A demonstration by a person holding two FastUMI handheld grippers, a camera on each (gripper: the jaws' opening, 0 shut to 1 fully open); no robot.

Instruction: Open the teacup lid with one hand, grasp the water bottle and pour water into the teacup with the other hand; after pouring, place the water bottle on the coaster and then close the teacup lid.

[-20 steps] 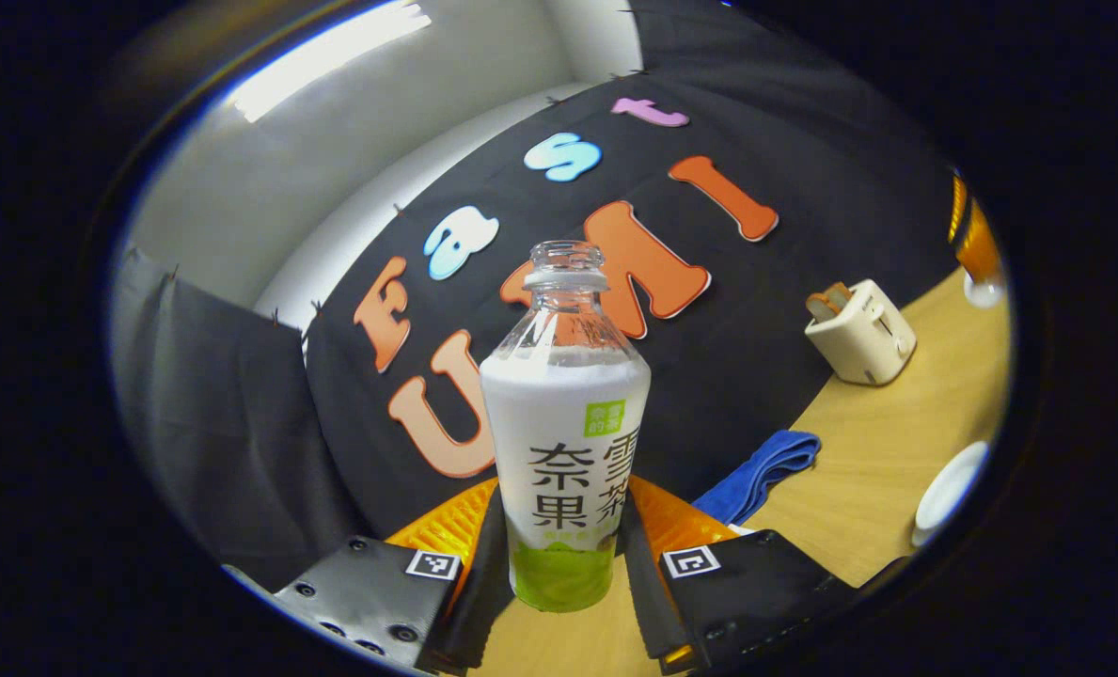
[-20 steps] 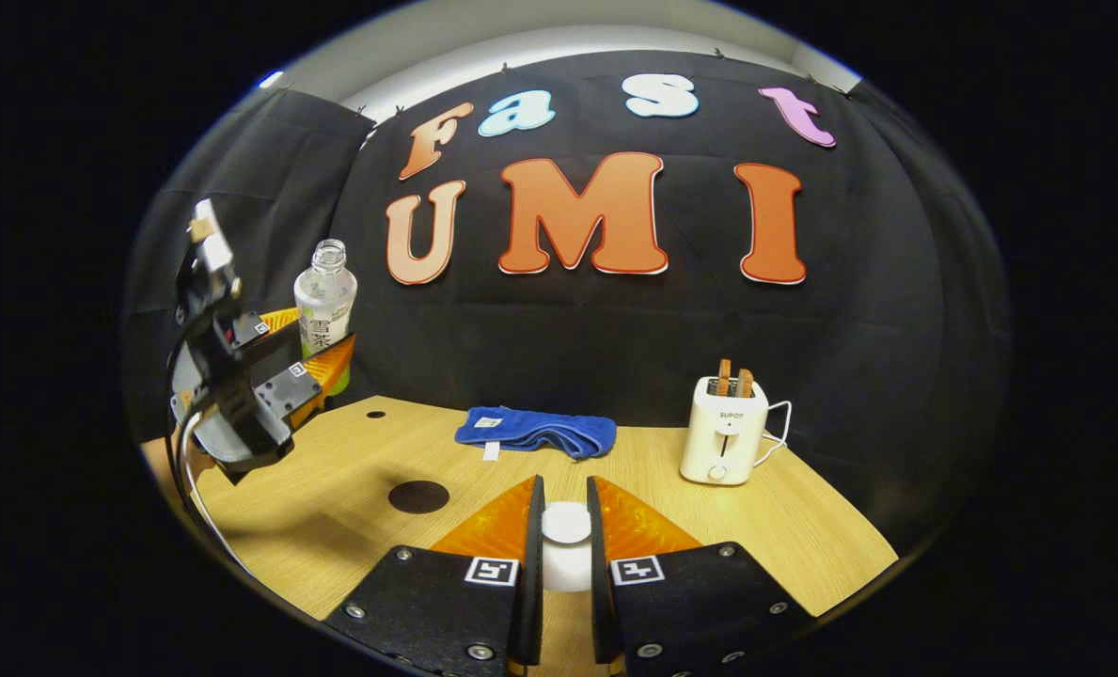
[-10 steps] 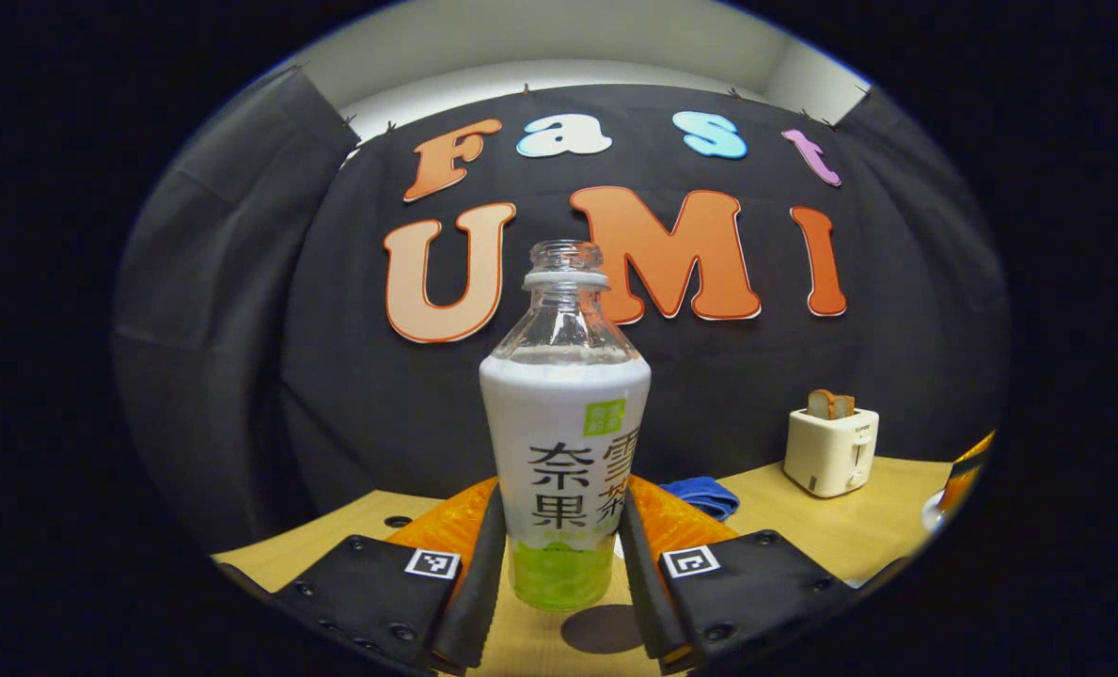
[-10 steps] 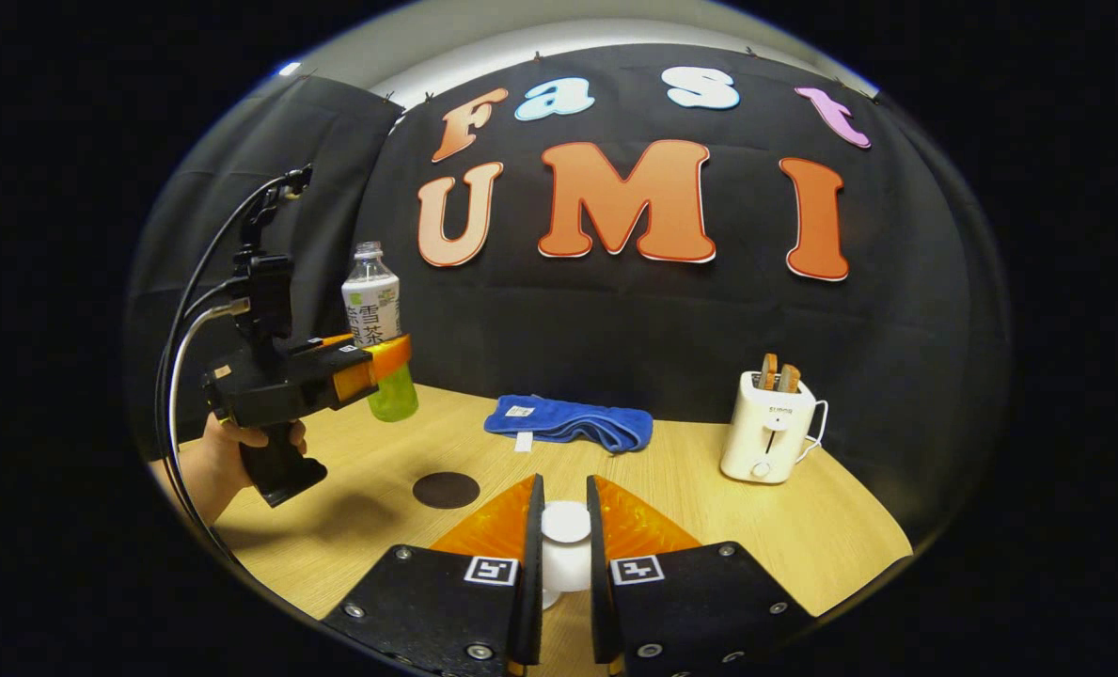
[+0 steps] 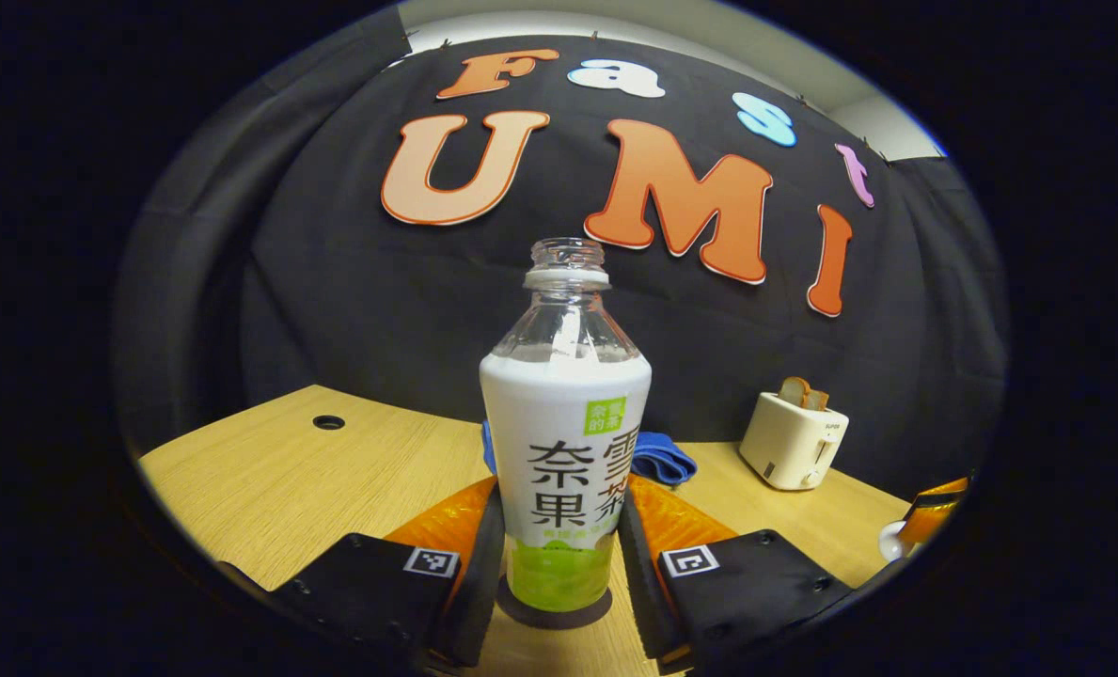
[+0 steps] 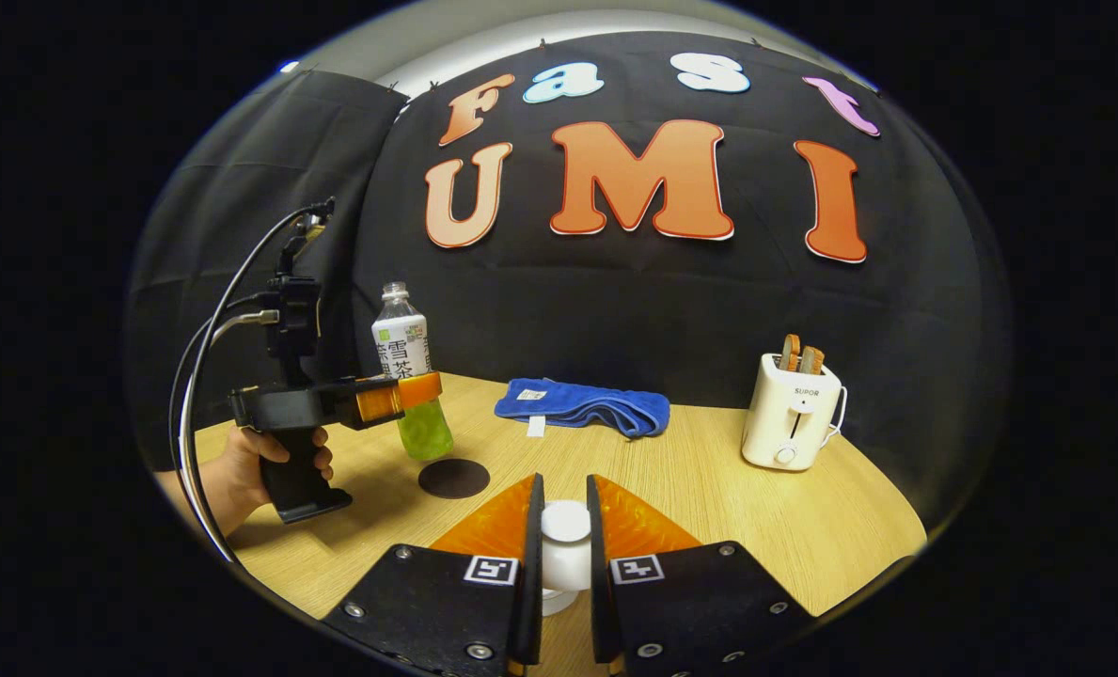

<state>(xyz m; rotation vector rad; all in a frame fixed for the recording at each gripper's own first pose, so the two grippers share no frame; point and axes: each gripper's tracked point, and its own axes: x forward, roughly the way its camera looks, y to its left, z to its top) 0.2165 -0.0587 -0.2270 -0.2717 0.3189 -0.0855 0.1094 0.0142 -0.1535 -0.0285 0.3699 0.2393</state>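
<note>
— How do the jaws stand?

— The left gripper (image 5: 560,555) is clamped on the water bottle (image 5: 564,442), one finger on each side of its lower body. The right gripper (image 6: 565,555) is closed on the white knob of the teacup lid (image 6: 565,545).

— And the left hand's pose?

— In the right gripper view a hand (image 6: 239,465) grips the pistol handle near the table's left edge, the left gripper (image 6: 417,390) level — bottle (image 6: 408,376) upright, uncapped.

— Where is the bottle against the coaster?

— Its base hangs just above and behind the dark round coaster (image 6: 454,478) on the wooden table (image 6: 709,489); whether they touch, I cannot tell.
</note>
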